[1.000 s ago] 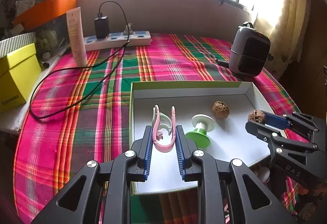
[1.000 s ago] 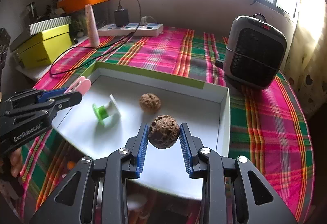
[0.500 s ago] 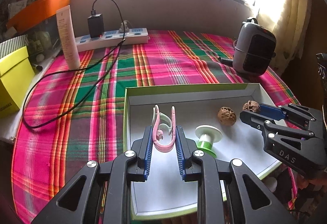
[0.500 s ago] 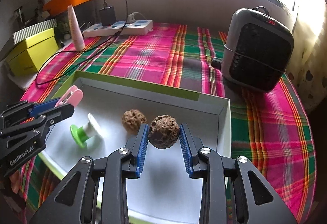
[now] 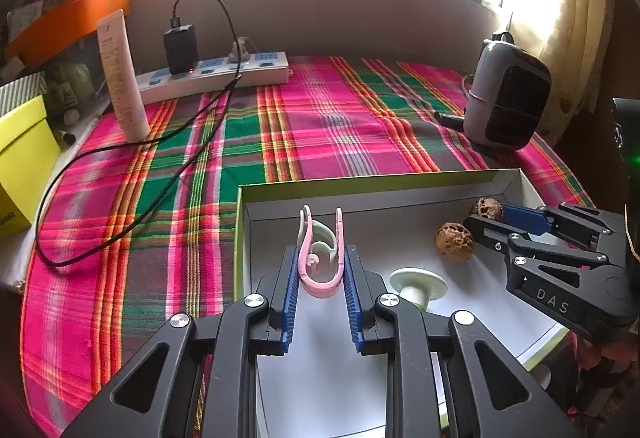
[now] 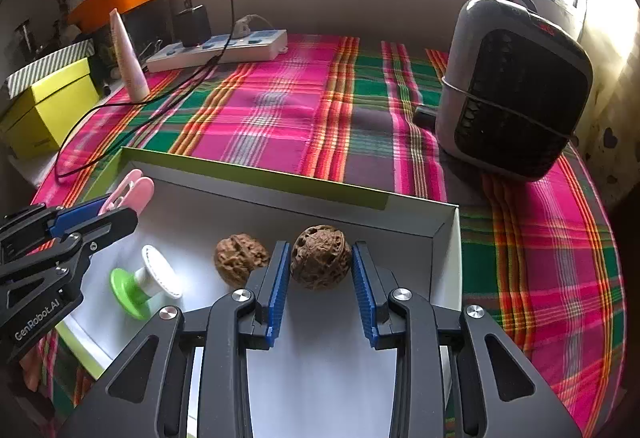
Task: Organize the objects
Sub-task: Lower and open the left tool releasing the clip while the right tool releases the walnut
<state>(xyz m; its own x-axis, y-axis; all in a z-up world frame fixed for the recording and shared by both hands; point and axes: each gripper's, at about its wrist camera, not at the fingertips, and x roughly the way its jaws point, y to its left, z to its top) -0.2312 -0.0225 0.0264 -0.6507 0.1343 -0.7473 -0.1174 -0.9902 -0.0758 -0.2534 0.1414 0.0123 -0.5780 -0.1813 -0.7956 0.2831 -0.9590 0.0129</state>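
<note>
The left gripper [image 5: 320,278] is clamping a pink clip [image 5: 320,258] between its fingers; the right gripper [image 6: 322,278] is pinching 1 walnut [image 6: 320,256]. Only the right view is showing "GenRobot.AI"; the left, "DAS".

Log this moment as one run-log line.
left gripper: shut on pink clip | right gripper: shut on walnut | both over white tray | tray holds second walnut, green spool

Black two-finger grippers, blue ribbed pads

Silver screws sit behind the fingers [image 5: 289,302]; white lettering "DAS" marks the right gripper [image 5: 486,216], "GenRobot.AI" the left gripper [image 6: 120,212].
</note>
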